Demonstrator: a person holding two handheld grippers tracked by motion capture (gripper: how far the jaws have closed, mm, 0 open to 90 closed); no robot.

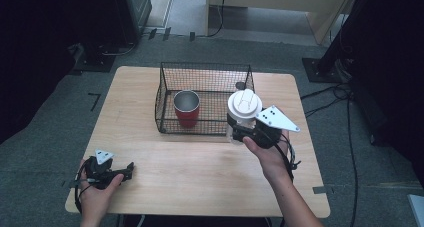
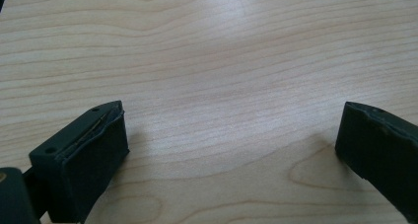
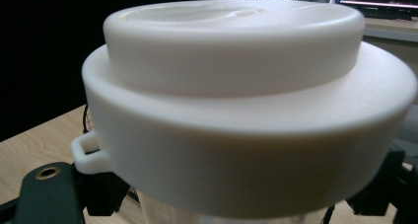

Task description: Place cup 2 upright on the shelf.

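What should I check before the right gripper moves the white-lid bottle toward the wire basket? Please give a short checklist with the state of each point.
1. Grip: right gripper is shut on the bottle below its white lid: ok.
2. Bottle upright: ok.
3. Free room in the wire basket beside the red cup: ok.
4. Bottle bottom above the basket rim: cannot tell.
5. Left gripper open, resting on the table, away from the path: ok.

A red cup (image 1: pixel 186 109) stands inside a black wire basket (image 1: pixel 167 72) on the wooden table (image 1: pixel 200 172).
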